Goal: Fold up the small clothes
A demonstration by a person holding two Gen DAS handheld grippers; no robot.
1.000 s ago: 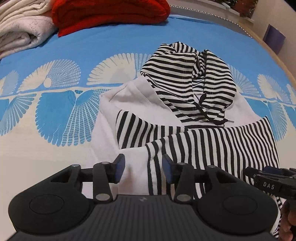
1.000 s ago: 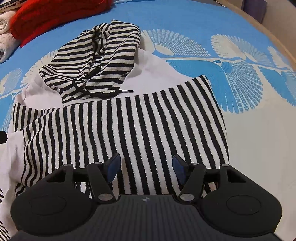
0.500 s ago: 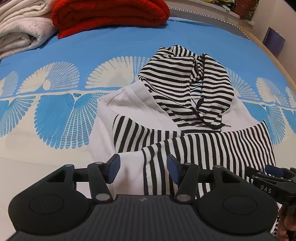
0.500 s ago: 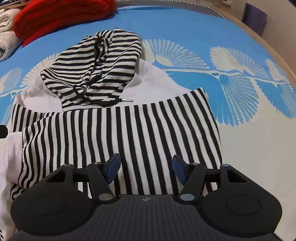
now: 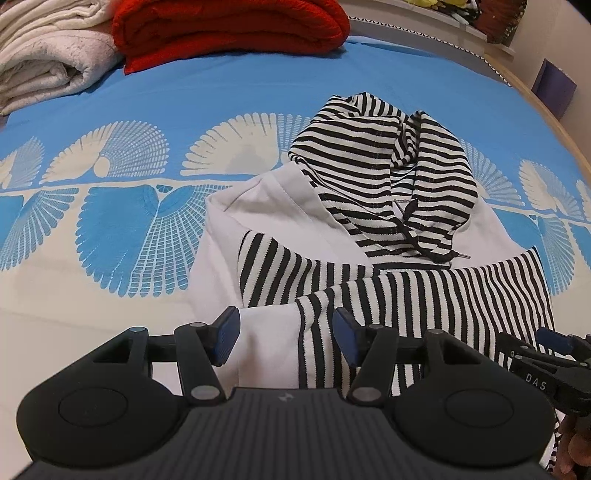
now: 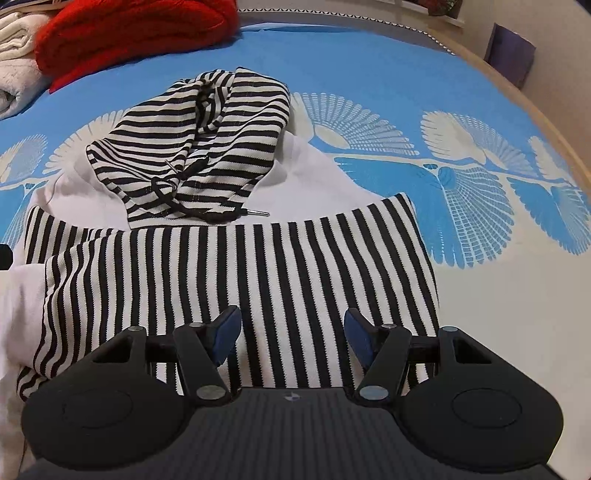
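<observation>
A small white hoodie (image 5: pixel 273 206) with a black-and-white striped hood (image 5: pixel 388 173) and striped sleeves lies on the blue patterned bedspread (image 5: pixel 184 99). Both sleeves are folded across its body (image 6: pixel 258 273). My left gripper (image 5: pixel 286 336) is open and empty, just above the near left part of the garment. My right gripper (image 6: pixel 293 334) is open and empty above the striped sleeve (image 6: pixel 332 266). It also shows at the right edge of the left wrist view (image 5: pixel 546 354). The hood's black drawstring (image 6: pixel 207 210) lies on the chest.
A folded red blanket (image 5: pixel 229 29) and a folded cream blanket (image 5: pixel 48 59) lie at the far left of the bed. The bed's wooden edge (image 6: pixel 517 96) curves along the right. A purple object (image 6: pixel 511 51) stands beyond it.
Both grippers have drawn back and lifted a little from the hoodie, so more of the bed shows. The left jaws have opened wider. The hoodie has not moved.
</observation>
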